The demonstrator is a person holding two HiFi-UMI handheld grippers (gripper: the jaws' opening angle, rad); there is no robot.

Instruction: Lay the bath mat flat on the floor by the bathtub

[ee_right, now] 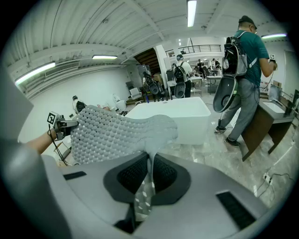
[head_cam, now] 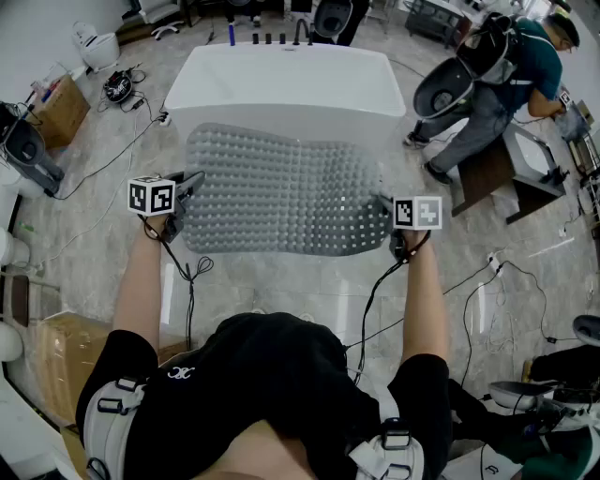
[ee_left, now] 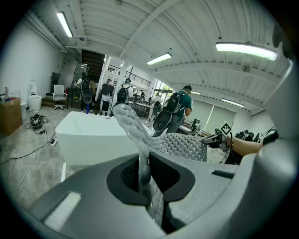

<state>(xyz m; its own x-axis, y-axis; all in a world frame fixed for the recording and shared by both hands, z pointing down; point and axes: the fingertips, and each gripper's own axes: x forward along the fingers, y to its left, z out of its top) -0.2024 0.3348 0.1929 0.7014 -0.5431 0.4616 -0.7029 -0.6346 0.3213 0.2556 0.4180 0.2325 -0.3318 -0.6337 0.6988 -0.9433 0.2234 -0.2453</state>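
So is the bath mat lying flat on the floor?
No, the left gripper and right gripper hold the bath mat up off the floor.

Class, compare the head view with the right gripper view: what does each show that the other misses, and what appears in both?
Only the head view shows the wearer's black top and the cardboard box left of the bathtub. Only the right gripper view shows the ceiling lights and, close up, the right tongs shut on an edge of the bath mat. Both show the mat held up off the floor, the white bathtub, the left tongs gripping the mat's other end, and the person in the teal shirt.
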